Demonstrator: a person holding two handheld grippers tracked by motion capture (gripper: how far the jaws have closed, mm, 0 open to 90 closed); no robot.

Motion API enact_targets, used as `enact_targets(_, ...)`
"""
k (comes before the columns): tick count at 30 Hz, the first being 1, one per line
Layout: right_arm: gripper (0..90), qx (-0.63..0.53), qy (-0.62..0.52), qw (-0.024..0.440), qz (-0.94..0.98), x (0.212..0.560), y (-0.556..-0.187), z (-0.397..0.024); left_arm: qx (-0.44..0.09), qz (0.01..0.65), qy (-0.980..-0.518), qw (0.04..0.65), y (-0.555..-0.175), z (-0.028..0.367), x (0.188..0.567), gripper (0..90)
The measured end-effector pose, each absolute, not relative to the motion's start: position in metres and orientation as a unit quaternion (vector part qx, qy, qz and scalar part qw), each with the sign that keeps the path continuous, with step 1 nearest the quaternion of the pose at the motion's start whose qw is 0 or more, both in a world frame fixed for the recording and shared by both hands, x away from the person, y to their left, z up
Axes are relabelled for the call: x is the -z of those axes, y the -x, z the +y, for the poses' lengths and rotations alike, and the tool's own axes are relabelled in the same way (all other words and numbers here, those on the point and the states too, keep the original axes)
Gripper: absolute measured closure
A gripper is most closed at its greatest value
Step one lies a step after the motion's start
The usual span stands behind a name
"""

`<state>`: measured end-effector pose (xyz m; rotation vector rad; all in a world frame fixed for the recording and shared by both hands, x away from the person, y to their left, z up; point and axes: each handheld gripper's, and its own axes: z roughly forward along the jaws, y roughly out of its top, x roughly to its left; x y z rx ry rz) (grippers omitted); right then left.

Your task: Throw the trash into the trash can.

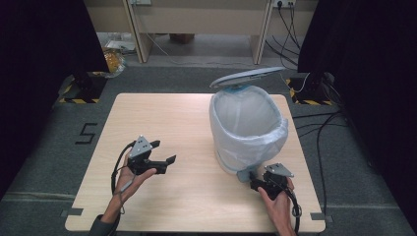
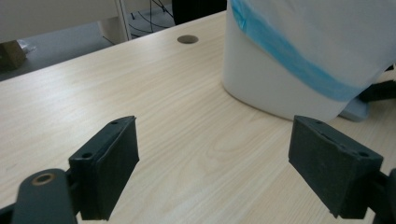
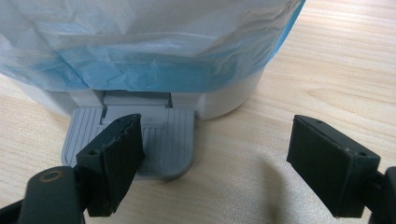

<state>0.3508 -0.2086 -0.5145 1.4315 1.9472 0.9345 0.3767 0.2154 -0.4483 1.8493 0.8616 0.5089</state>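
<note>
A white pedal bin (image 1: pixel 246 130) stands on the right half of the wooden table (image 1: pixel 162 113), lined with a pale blue bag, its grey lid (image 1: pixel 248 77) raised. The right gripper (image 1: pixel 255 181) sits low at the bin's front, open, its left jaw over the grey foot pedal (image 3: pixel 168 140). In the right gripper view the bin's base (image 3: pixel 224 100) and bag (image 3: pixel 154 46) loom close ahead. The left gripper (image 1: pixel 164 152) is held above the table's left half, open and empty, pointing toward the bin (image 2: pixel 280 88).
A cable hole (image 2: pixel 187 39) marks the tabletop beyond the left gripper. Black curtains flank the table, cables run over the floor at the right (image 1: pixel 319 128), and a desk frame (image 1: pixel 196 24) stands at the back. A "5" (image 1: pixel 87 132) is marked on the floor.
</note>
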Motion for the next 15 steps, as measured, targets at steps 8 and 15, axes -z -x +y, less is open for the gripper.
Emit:
enact_targets(8,18.3,-0.347,-0.531,0.271,0.724,0.514,-0.351,-0.209,-0.217,0.356,-0.785,0.459,-0.374,0.214,0.474,15.4)
enact_targets(15,18.4,-0.347,-0.531,0.272,0.724,0.514,-0.351,-0.209,-0.209,0.356,-0.803,0.429,-0.37,0.211,0.498,15.6)
